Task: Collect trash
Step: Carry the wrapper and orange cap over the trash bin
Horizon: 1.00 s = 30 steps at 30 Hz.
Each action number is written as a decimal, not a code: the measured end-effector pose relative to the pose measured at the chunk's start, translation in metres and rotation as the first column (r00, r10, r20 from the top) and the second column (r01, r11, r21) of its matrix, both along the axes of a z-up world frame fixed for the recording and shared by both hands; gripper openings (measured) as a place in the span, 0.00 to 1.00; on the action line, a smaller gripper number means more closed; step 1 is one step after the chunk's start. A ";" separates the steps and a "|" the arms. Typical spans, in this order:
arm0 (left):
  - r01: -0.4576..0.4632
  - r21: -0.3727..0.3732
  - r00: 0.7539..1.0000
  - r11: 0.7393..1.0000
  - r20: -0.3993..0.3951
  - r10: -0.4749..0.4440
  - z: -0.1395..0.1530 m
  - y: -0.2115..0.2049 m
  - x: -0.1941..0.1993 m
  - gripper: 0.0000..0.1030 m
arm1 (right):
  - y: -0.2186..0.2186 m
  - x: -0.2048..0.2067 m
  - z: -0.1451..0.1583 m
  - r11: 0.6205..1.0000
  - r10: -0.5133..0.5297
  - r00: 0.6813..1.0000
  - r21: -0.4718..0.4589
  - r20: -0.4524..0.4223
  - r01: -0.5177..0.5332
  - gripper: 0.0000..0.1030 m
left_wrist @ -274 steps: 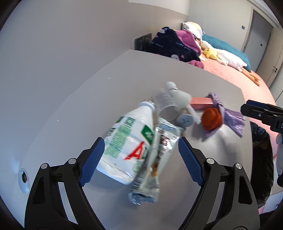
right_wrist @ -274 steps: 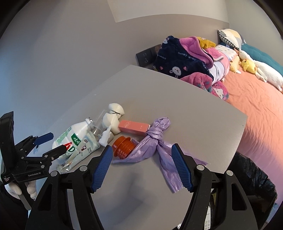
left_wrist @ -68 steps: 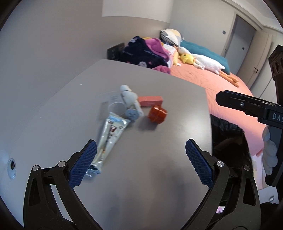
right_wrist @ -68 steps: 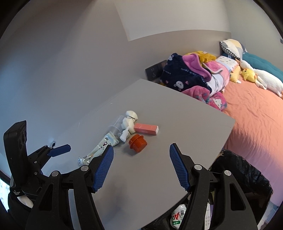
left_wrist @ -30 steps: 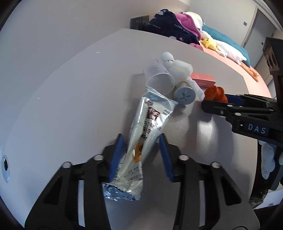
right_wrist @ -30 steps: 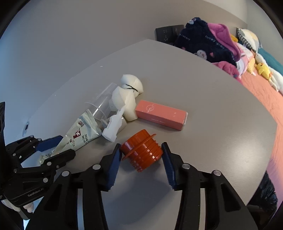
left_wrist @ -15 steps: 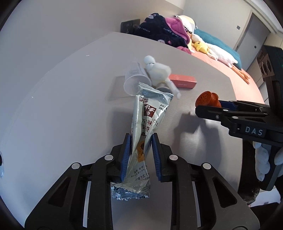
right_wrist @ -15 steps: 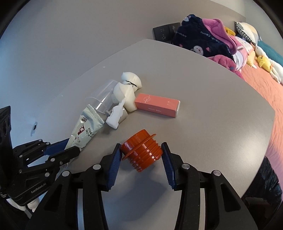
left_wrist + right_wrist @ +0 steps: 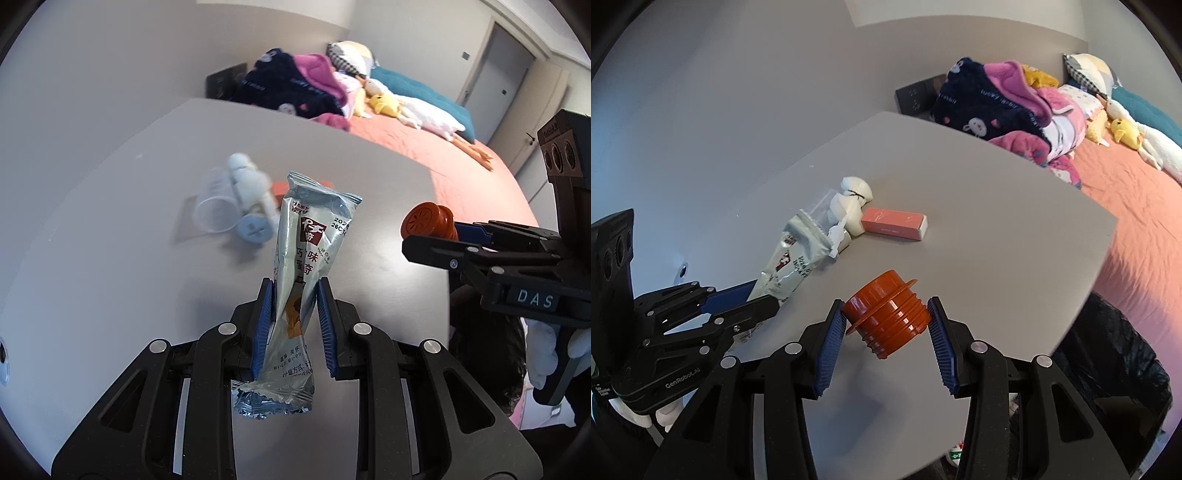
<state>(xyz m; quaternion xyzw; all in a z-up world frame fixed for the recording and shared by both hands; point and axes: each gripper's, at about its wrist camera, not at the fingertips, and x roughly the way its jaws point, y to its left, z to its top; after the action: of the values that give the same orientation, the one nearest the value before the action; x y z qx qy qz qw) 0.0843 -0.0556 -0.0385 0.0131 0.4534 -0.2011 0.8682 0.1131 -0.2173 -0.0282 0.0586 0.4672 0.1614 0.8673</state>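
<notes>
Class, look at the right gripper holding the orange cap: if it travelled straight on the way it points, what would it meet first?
Probably the bare grey tabletop beyond the orange cap held by the right gripper; the pink box lies farther along, though depth is uncertain.

A home bedroom: beyond the grey table (image 9: 979,221) ahead of the grippers lies a bed (image 9: 1137,206) with coral sheet, pillows (image 9: 417,96), soft toys (image 9: 384,103) and heaped fleece clothing (image 9: 990,99).
</notes>
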 end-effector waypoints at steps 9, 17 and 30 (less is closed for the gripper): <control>0.074 -0.007 0.997 0.997 0.029 -0.073 0.019 -0.034 -0.009 0.23 | -0.028 -0.028 0.020 0.999 -0.035 0.999 0.014 0.037 0.035 0.46; 0.145 -0.008 0.988 0.989 0.052 -0.145 0.029 -0.066 -0.017 0.23 | -0.057 -0.053 0.036 0.996 -0.086 0.994 0.013 0.072 0.085 0.46; 0.266 -0.014 0.962 0.964 0.071 -0.264 0.038 -0.120 -0.024 0.23 | -0.107 -0.085 0.054 0.981 -0.195 0.975 0.021 0.108 0.194 0.46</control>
<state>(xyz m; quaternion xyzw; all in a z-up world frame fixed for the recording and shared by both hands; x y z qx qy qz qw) 0.0606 -0.1760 -0.0005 0.0706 0.4152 -0.3202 0.8486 0.0284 -0.3239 0.0256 0.0994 0.4101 0.0812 0.9029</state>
